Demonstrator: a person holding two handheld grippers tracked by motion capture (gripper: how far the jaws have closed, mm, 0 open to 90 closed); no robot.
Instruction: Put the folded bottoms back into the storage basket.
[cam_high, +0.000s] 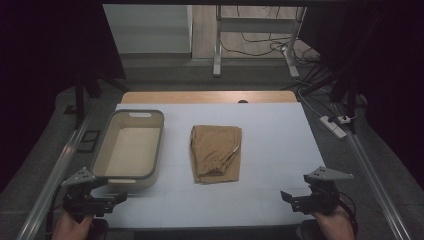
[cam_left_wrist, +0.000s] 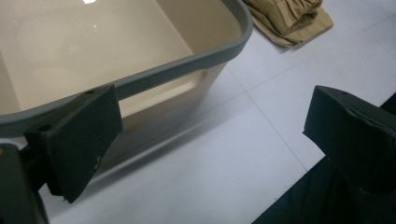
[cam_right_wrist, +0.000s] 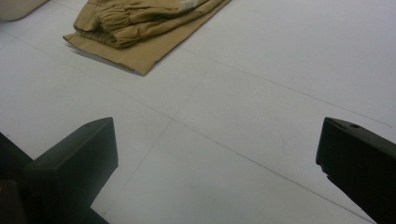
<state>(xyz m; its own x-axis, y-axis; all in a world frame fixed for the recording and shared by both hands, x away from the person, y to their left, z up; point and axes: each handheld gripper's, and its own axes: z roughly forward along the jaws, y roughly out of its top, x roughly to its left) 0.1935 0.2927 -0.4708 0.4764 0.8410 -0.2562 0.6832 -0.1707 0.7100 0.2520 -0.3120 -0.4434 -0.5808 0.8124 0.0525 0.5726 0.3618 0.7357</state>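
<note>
Surface: white table with faint grid lines, dim room around it, cables on the floor beyond the far edge.
Garment: folded tan garment lies flat near the table's middle, elastic waistband toward 6 o'clock; nothing touches it.
Bin: beige bin with grey rim, at 9 o'clock of the garment, just beside it but apart.
Left gripper: left gripper at 8 o'clock of the garment, by the bin's near corner; jaws spread wide, nothing between them.
Right gripper: right gripper at 4 o'clock of the garment, well apart; jaws released, spread over bare table.
Hands: a hand holds each gripper at the near edge.
</note>
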